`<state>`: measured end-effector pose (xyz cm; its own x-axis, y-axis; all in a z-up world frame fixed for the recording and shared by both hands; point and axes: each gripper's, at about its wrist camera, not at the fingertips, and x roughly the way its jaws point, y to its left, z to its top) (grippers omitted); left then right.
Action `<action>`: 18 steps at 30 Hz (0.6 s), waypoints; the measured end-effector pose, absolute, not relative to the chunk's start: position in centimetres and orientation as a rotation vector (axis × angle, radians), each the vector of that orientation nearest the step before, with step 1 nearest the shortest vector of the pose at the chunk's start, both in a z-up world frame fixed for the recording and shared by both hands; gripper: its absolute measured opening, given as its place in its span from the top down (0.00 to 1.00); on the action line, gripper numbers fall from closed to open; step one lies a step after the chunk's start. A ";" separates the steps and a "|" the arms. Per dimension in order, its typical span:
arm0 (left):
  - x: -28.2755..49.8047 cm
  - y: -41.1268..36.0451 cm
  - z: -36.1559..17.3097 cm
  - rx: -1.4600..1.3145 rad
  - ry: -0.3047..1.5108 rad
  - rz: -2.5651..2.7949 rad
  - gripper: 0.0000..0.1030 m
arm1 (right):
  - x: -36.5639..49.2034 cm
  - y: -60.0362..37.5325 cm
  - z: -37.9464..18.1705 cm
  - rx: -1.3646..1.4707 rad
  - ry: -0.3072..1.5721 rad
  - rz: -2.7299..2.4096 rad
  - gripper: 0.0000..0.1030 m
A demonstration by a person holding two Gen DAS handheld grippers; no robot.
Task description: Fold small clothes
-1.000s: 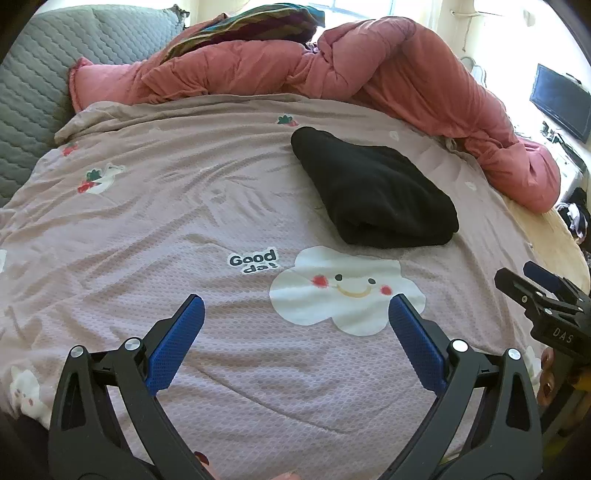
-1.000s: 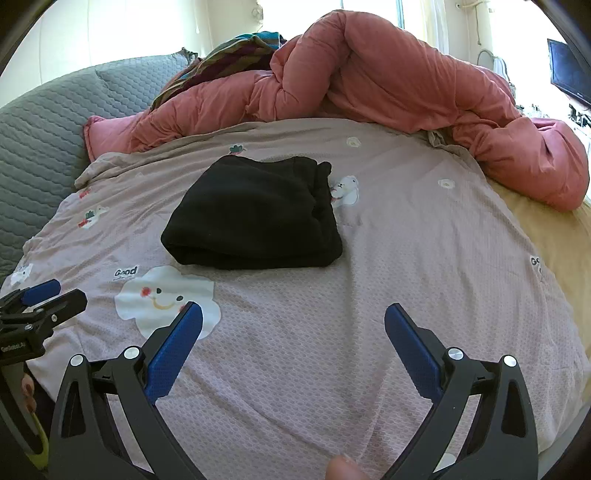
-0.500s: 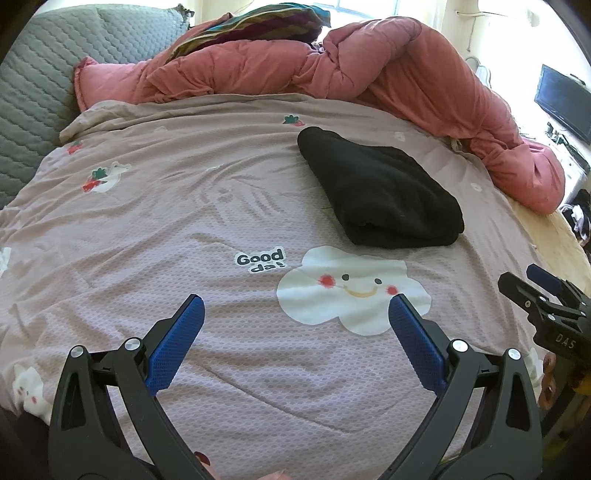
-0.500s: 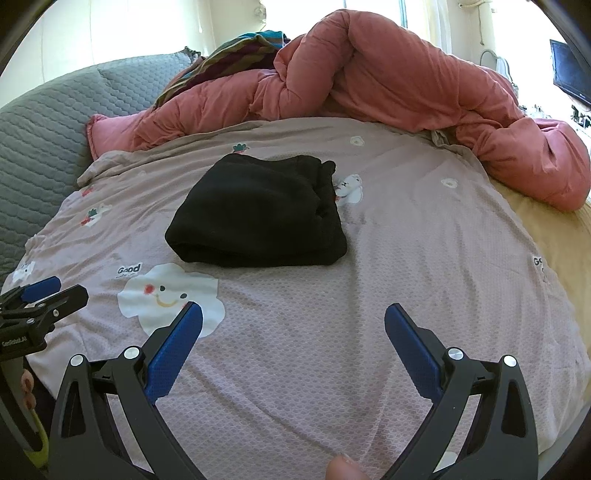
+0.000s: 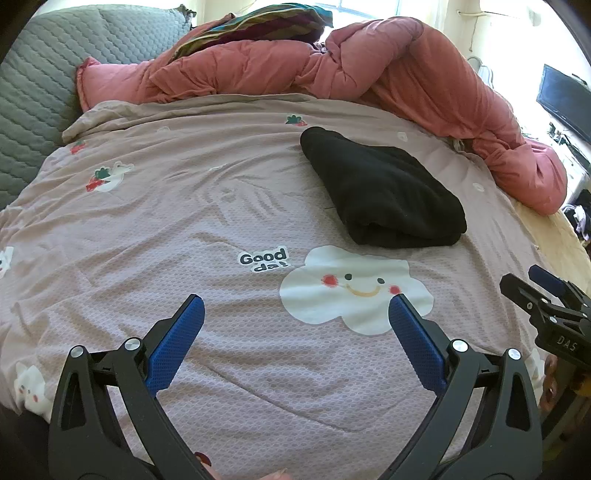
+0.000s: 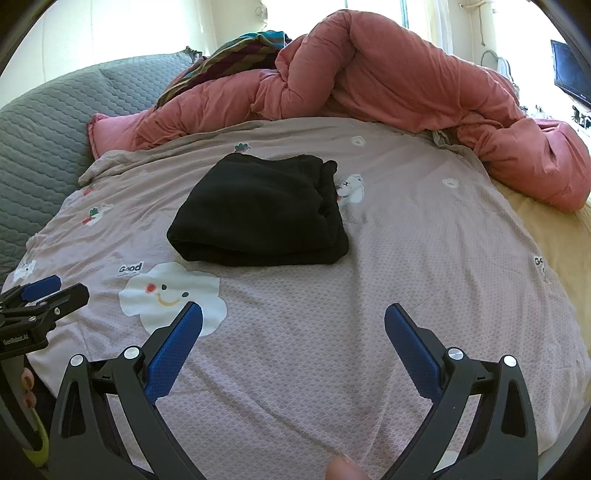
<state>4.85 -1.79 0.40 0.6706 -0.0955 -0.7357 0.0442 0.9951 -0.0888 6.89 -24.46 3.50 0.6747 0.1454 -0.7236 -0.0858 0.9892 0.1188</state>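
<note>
A black garment (image 5: 384,195) lies folded in a thick bundle on the mauve bedsheet (image 5: 184,229), just beyond a white cloud print (image 5: 354,288). It also shows in the right wrist view (image 6: 258,218). My left gripper (image 5: 295,310) is open and empty, held above the sheet short of the garment. My right gripper (image 6: 293,317) is open and empty, also short of the garment and apart from it. Each gripper shows at the edge of the other's view: the right one (image 5: 546,291), the left one (image 6: 40,291).
A rumpled pink duvet (image 5: 369,74) lies piled along the far and right side of the bed, with a striped blanket (image 5: 258,29) on top. A grey quilted headboard (image 5: 40,88) stands at the left. A dark screen (image 5: 565,96) is at the far right.
Both grippers have drawn back and dropped slightly, so the folded garment sits a little farther off. Both stay open; the garment has not moved.
</note>
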 end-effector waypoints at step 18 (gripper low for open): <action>4.8 -1.6 0.3 -0.058 0.839 -0.057 0.09 | 6.9 -24.5 3.3 0.082 0.827 0.131 0.04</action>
<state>4.82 -1.61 0.29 0.6665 -0.0733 -0.7419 0.0277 0.9969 -0.0736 6.88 -24.51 3.31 0.6693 0.1483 -0.7281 -0.0842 0.9887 0.1240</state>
